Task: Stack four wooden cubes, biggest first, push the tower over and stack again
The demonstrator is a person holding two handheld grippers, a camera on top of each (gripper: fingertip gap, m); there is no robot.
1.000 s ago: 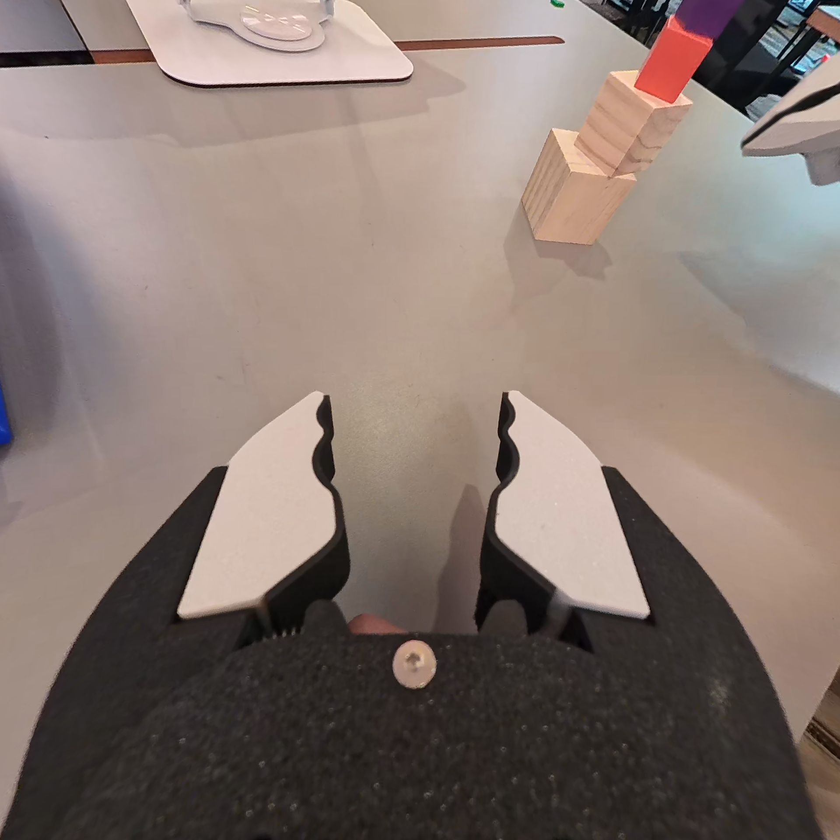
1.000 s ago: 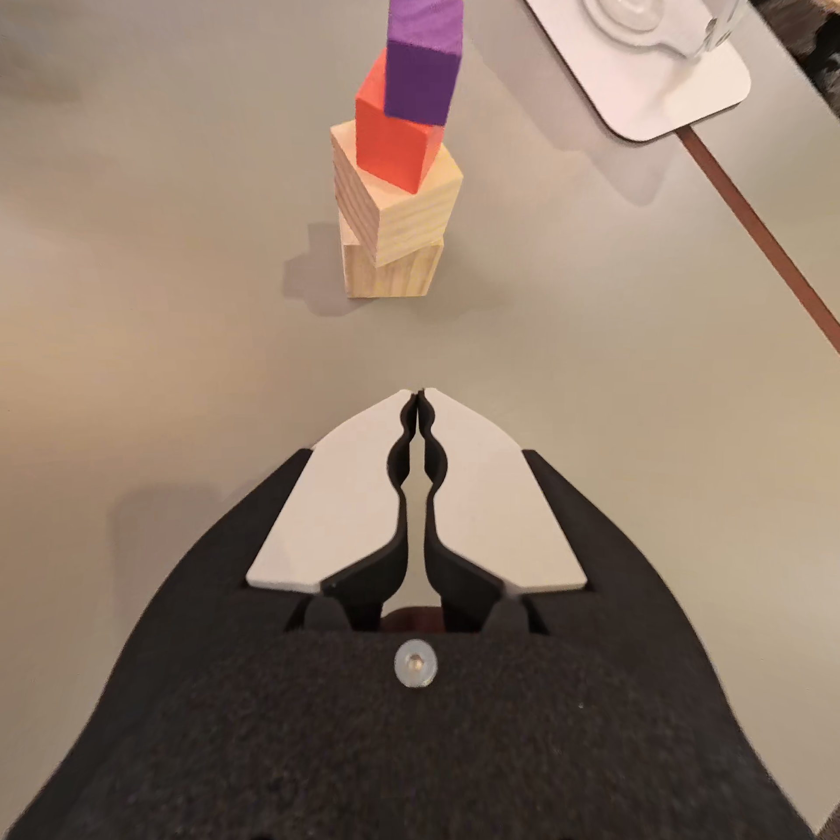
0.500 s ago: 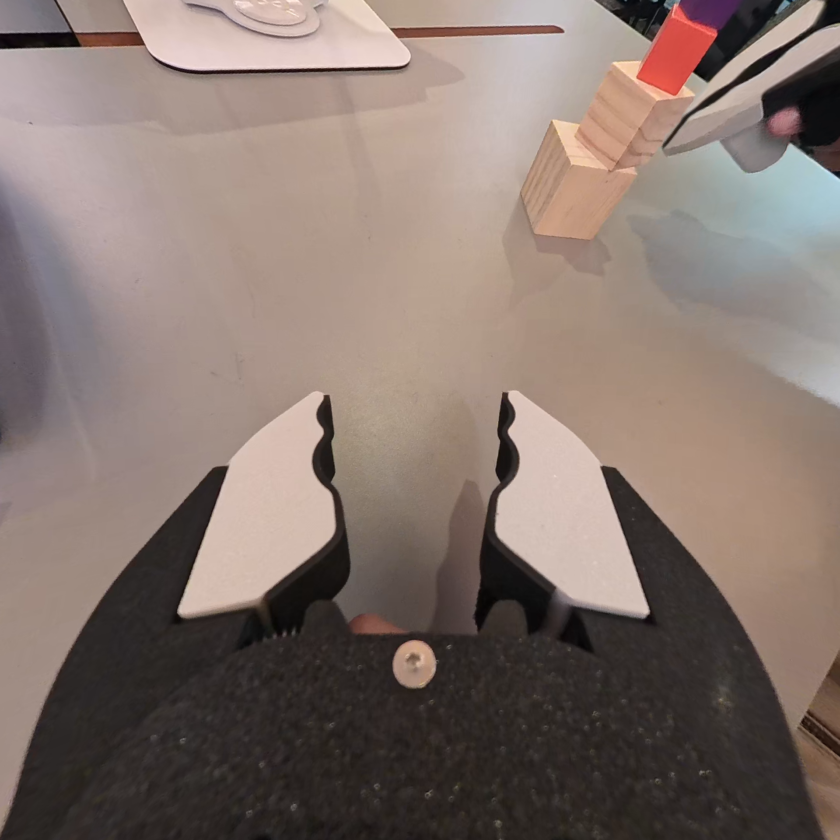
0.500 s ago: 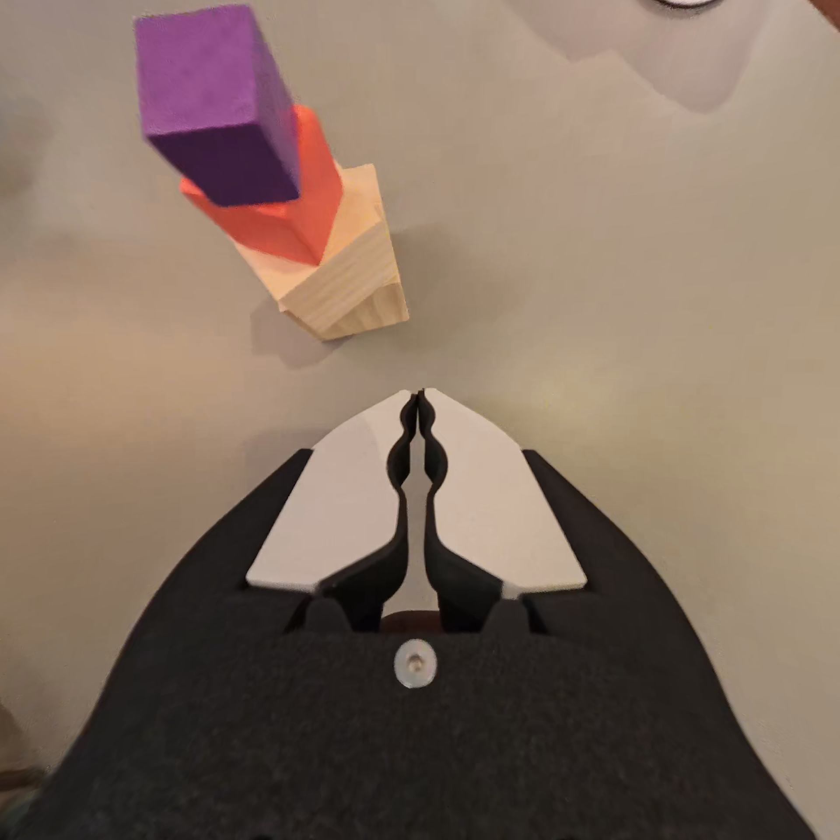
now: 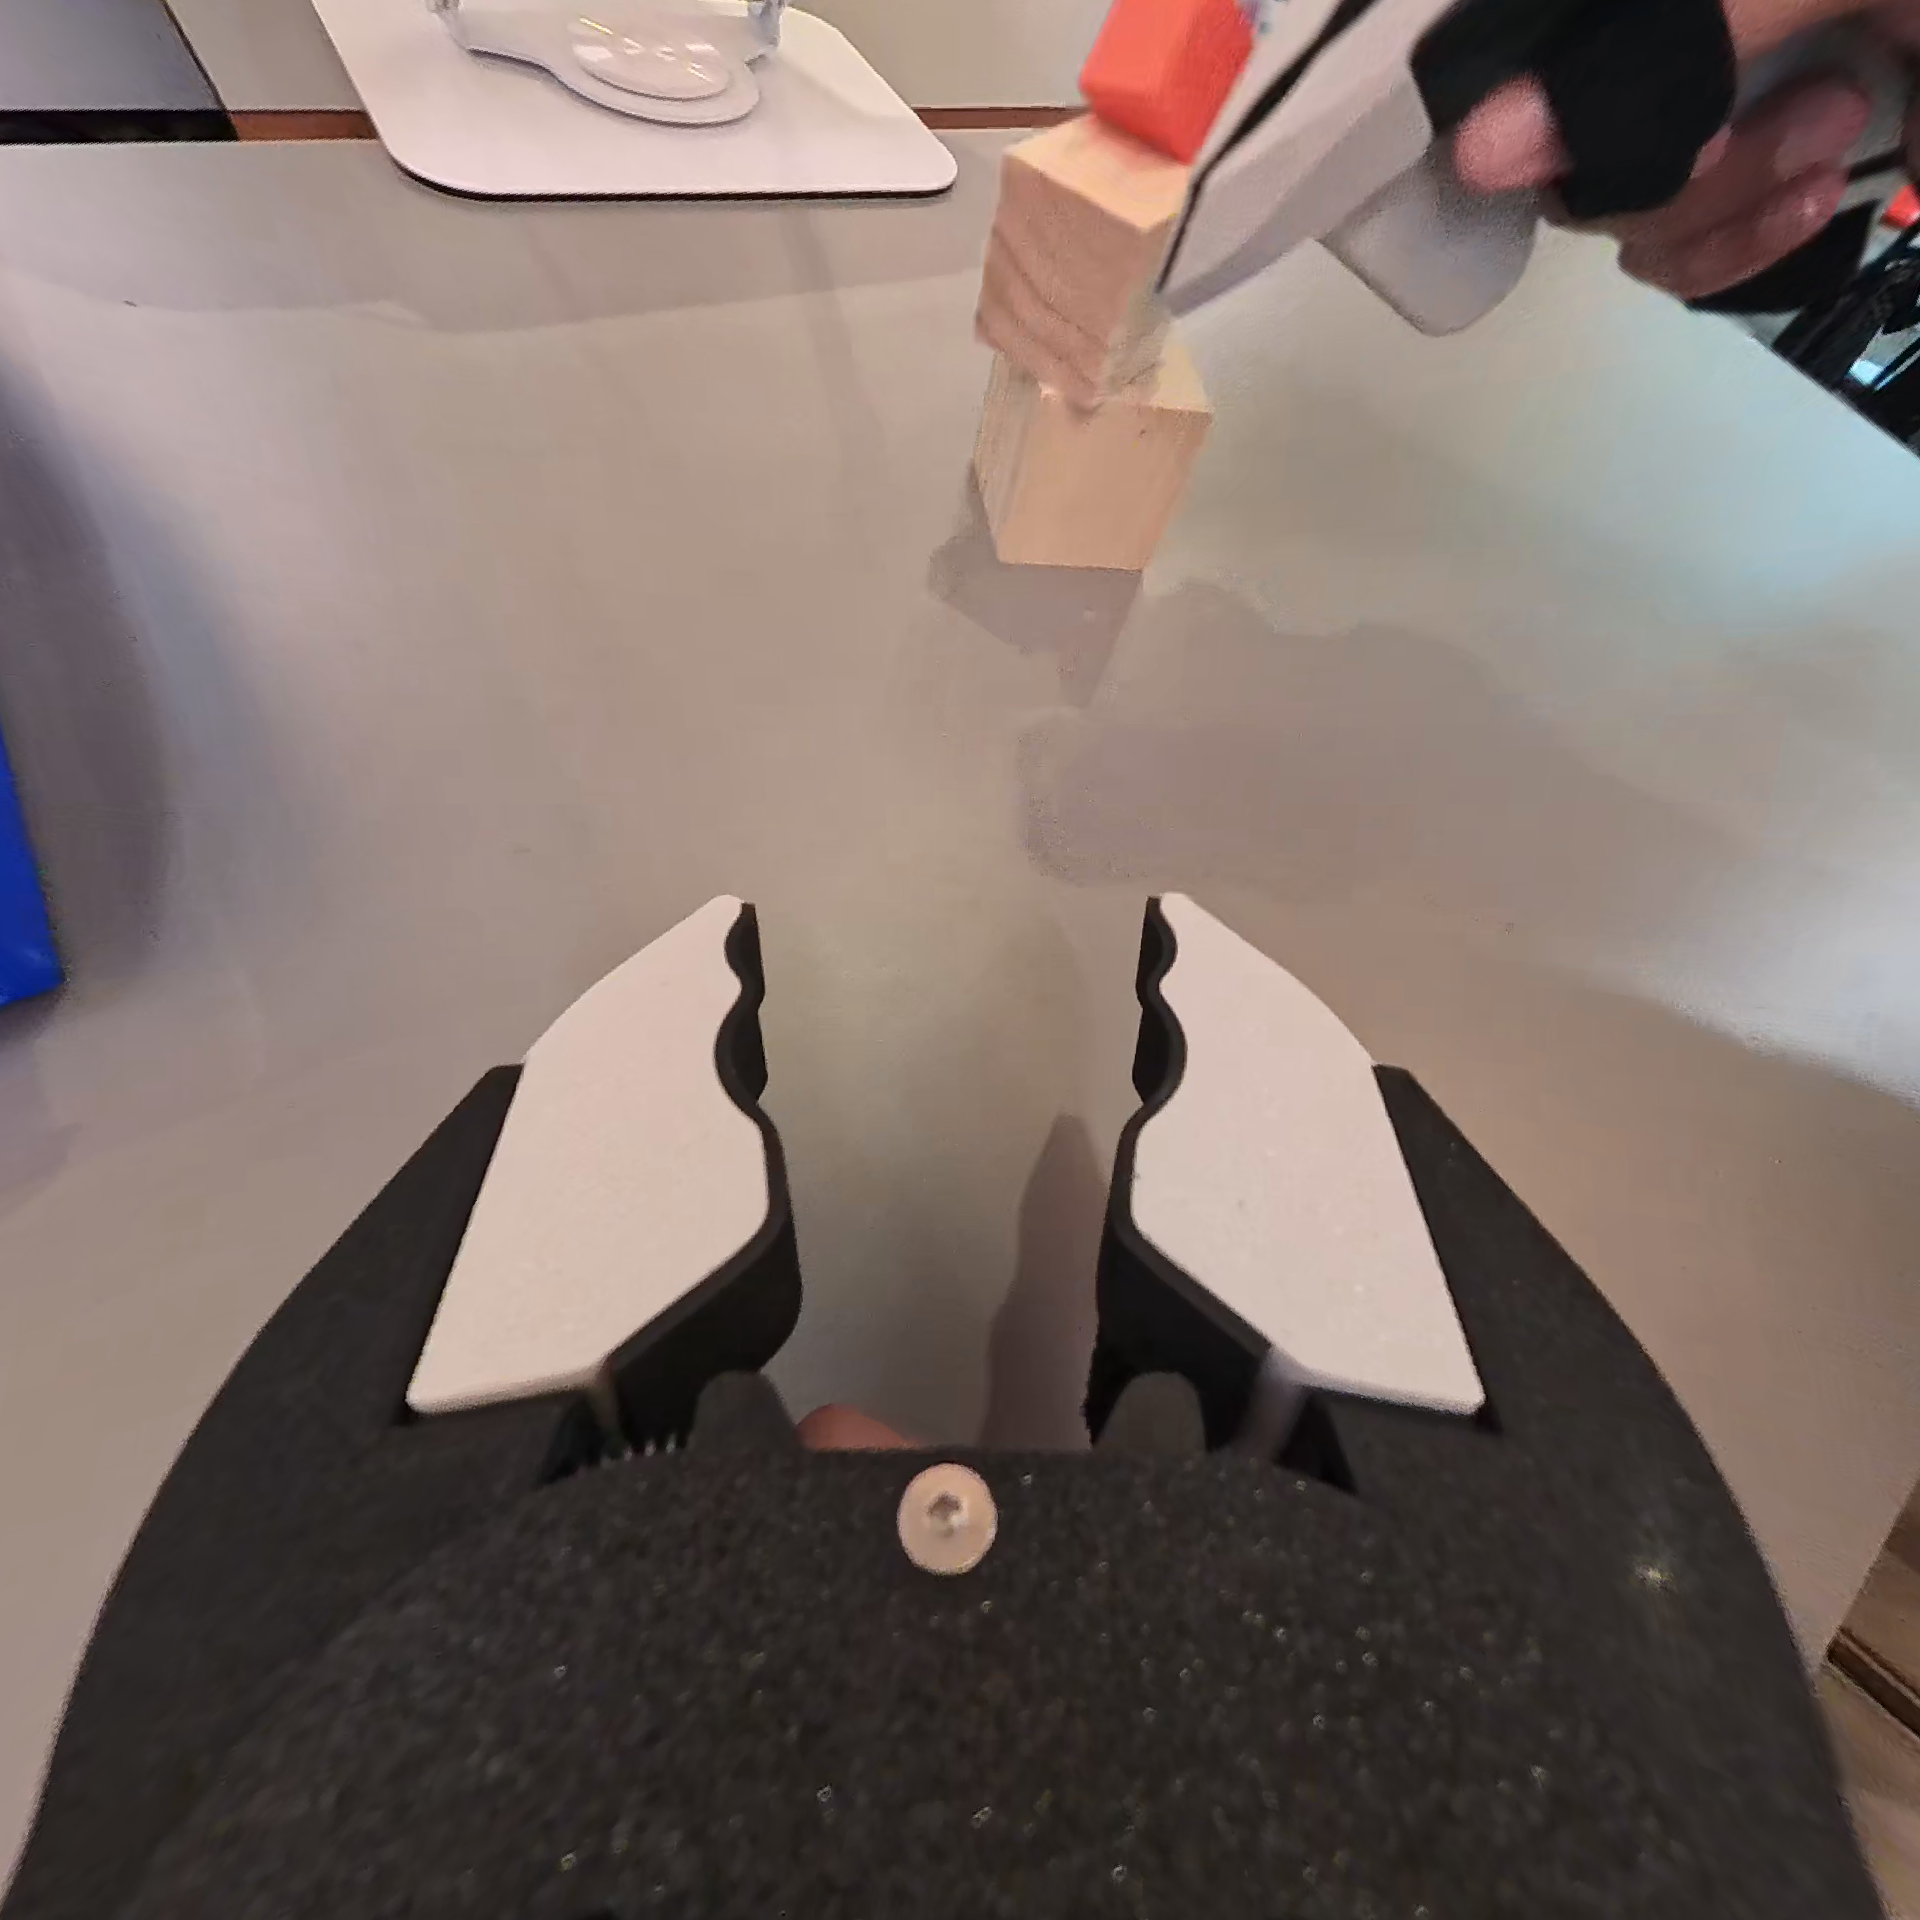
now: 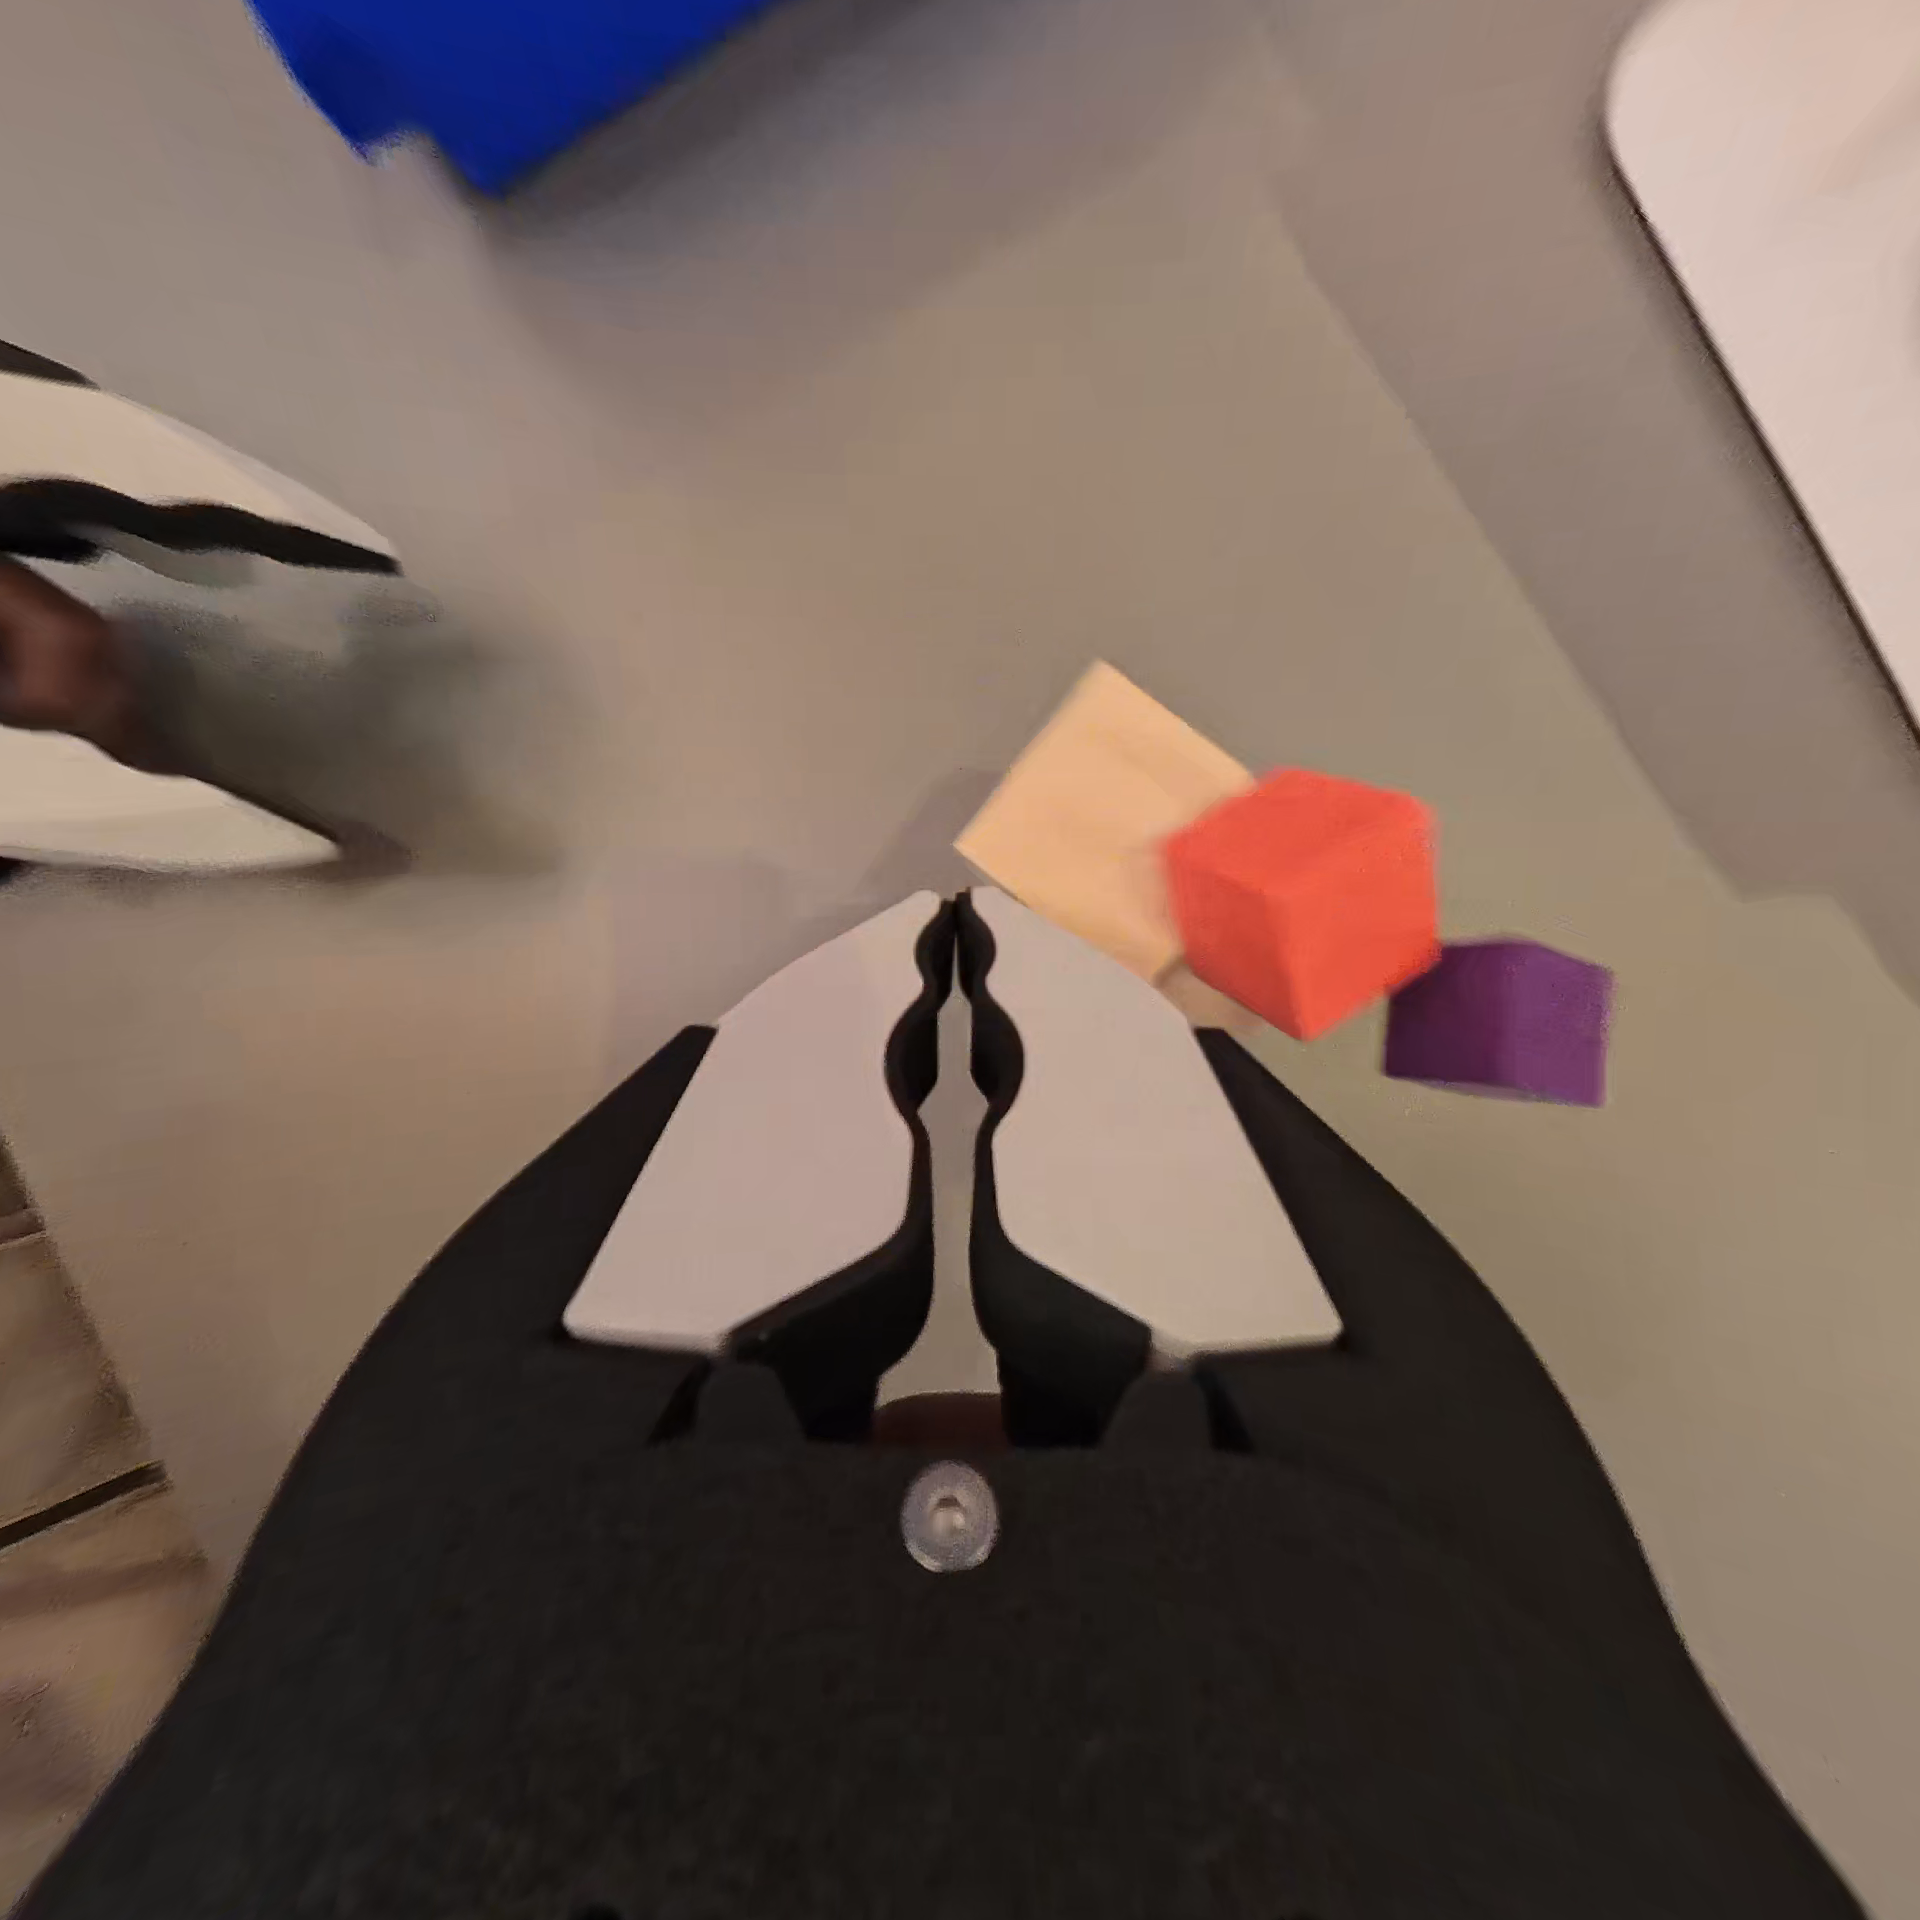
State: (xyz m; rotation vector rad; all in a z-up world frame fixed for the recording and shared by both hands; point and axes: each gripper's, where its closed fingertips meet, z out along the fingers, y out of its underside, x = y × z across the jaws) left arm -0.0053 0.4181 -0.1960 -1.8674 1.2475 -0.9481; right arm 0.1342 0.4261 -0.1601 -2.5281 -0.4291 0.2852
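Tower (image 5: 1091, 343) now mid-topple, cubes tilted & blurred, right tool (image 6: 954, 906) against it.

grey table (image 5: 520, 623), white mat (image 5: 831, 156), blue object (image 6: 499, 73)

A grey tabletop (image 5: 520, 623) is reflecting soft light; a white mat (image 5: 831, 145) is lying at its far edge, a blue thing (image 5: 21, 883) at its left.

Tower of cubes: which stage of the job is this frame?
First stack done. The push is in hand: the shut right gripper is against the upper plain cube; the red cube and purple cube are tumbling. Restacking remains; the left gripper is open, empty.
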